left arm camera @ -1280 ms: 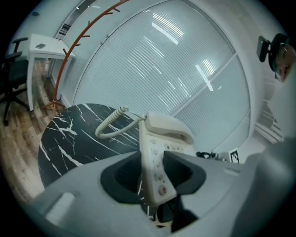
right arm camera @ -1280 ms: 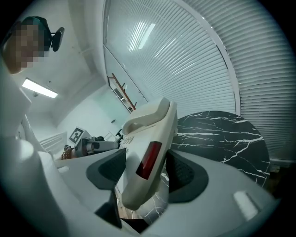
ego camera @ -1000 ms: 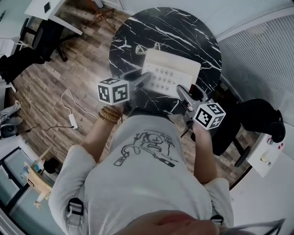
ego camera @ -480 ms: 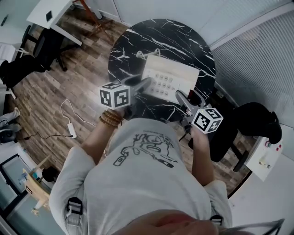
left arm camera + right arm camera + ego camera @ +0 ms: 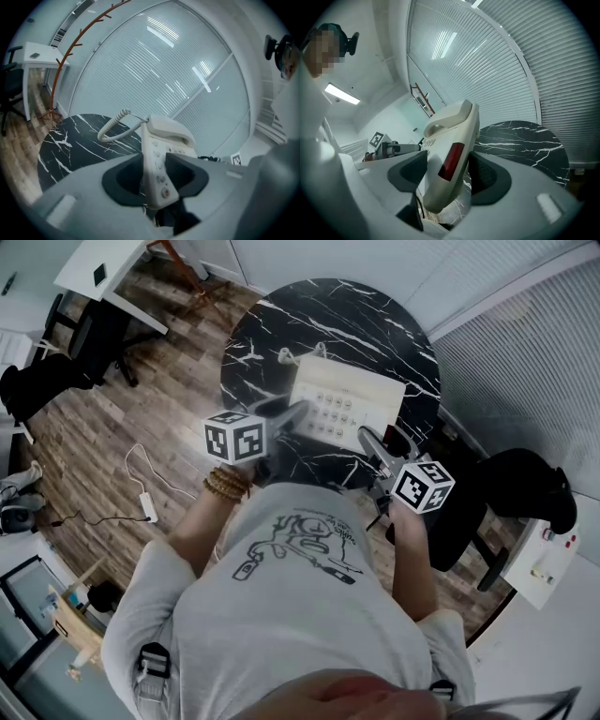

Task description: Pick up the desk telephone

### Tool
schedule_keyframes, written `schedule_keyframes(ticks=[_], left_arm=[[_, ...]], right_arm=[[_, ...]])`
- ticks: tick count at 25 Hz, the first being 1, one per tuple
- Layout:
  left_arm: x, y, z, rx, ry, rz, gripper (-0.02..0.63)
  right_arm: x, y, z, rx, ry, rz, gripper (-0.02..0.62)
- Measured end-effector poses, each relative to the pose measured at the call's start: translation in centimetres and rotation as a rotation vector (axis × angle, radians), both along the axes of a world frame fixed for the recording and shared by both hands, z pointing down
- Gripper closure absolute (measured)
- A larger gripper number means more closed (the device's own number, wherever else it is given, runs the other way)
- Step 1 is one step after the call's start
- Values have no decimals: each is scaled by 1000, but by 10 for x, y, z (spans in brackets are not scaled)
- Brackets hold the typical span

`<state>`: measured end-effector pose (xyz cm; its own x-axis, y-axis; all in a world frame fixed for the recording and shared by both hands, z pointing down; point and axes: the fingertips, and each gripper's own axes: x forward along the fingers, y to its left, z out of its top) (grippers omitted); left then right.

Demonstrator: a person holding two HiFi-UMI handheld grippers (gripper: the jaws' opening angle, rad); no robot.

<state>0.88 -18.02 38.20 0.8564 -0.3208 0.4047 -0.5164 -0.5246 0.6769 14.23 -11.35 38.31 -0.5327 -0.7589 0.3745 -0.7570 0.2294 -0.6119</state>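
Note:
The cream desk telephone (image 5: 345,397) is over the near half of the round black marble table (image 5: 375,315). My left gripper (image 5: 298,412) is shut on its left edge and my right gripper (image 5: 369,438) is shut on its right edge. In the left gripper view the keypad face (image 5: 161,157) sits clamped between the dark pads, with the handset (image 5: 171,130) on its cradle and the coiled cord (image 5: 114,129) trailing left over the table. The right gripper view shows the phone's side with a red panel (image 5: 451,161) between the jaws, tilted, with marble visible below it.
A white desk (image 5: 98,268) and a black chair (image 5: 47,371) stand at the upper left. A white cable with an adapter (image 5: 148,507) lies on the wooden floor. A black office chair (image 5: 525,484) is at the right. An orange coat rack (image 5: 70,56) stands beyond the table.
The head view has shifted a little since a second ago. Both grippers and the telephone keep the same pose and grip.

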Motion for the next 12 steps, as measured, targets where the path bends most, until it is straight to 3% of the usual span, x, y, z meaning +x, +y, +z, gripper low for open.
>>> schedule_keyframes(ticks=[12], left_arm=[[2, 5, 3, -5, -6, -3, 466]], right_arm=[[2, 5, 4, -7, -5, 1, 311]])
